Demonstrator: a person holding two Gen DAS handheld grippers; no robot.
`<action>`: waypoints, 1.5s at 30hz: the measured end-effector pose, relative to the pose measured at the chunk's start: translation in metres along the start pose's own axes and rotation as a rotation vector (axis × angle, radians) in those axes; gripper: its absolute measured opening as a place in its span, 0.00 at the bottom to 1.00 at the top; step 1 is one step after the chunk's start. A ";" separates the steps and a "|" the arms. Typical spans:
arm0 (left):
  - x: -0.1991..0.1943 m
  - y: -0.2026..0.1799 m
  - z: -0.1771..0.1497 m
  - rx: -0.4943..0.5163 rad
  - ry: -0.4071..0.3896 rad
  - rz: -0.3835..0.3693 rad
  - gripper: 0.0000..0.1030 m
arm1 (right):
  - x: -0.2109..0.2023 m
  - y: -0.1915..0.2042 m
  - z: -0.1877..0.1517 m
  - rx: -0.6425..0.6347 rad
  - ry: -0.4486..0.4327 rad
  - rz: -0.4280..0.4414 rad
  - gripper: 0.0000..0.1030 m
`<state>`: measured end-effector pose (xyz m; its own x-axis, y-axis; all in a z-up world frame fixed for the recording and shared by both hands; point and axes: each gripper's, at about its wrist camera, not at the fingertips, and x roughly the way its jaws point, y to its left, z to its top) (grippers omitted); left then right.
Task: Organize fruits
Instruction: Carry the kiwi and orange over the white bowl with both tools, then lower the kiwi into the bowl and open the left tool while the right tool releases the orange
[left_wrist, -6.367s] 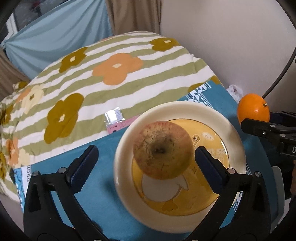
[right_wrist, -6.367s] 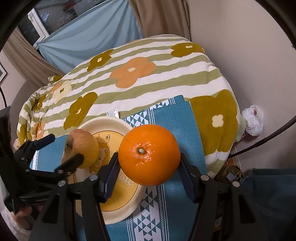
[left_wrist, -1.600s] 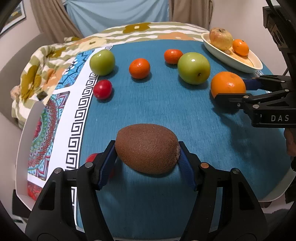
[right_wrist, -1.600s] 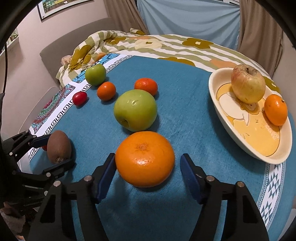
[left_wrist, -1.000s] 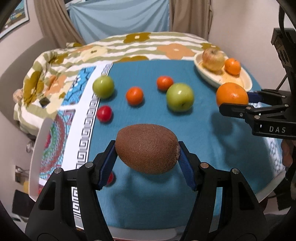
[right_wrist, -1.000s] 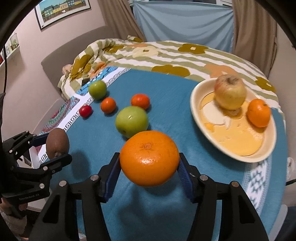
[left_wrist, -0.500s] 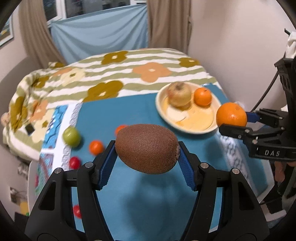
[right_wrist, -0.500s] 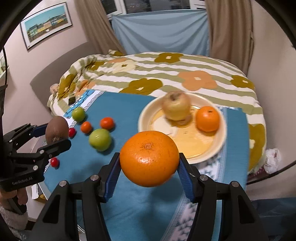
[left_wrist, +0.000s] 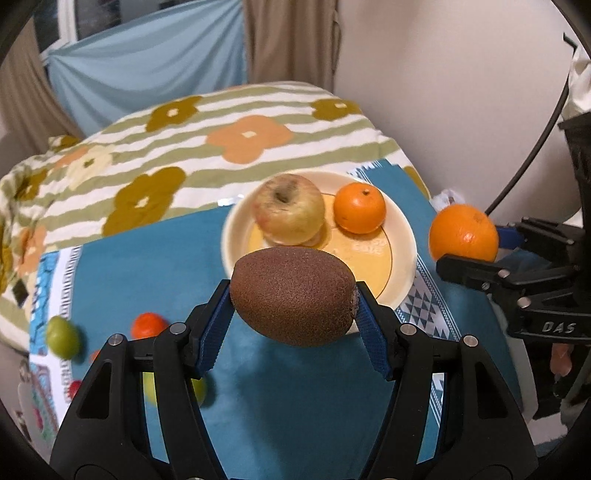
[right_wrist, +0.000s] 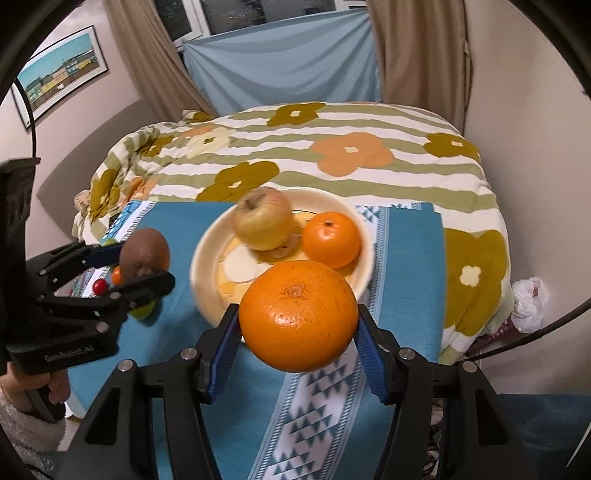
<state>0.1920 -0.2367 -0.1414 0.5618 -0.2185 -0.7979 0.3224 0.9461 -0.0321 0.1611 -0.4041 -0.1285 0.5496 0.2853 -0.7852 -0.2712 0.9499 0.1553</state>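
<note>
Fruits are being carried to the plate (left_wrist: 402, 236). In the left wrist view, a kiwi (left_wrist: 293, 295) is clamped in the left claw (left_wrist: 293, 314), held in the air just short of the plate, which already bears an apple (left_wrist: 288, 209) and a small orange (left_wrist: 359, 208).

In the right wrist view, a large orange (right_wrist: 298, 315) is pinched in the right claw (right_wrist: 297, 345) before the plate's near rim. Lowering over a bare patch, then release, is judged next.

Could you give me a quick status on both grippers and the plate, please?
Left gripper shut on kiwi. Right gripper shut on orange. Plate holds apple and mandarin; front part bare.
</note>
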 end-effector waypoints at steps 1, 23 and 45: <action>0.007 -0.003 0.002 0.009 0.009 -0.004 0.67 | 0.001 -0.003 0.000 0.009 0.000 -0.001 0.54; 0.077 -0.030 0.018 0.159 0.153 -0.069 0.96 | 0.019 -0.038 0.006 0.159 0.028 -0.030 0.54; -0.001 0.043 0.003 -0.003 0.085 0.044 1.00 | 0.057 -0.011 0.023 0.099 0.089 0.063 0.54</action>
<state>0.2078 -0.1963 -0.1406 0.5087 -0.1559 -0.8467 0.2968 0.9549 0.0024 0.2134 -0.3957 -0.1616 0.4608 0.3361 -0.8214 -0.2211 0.9398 0.2605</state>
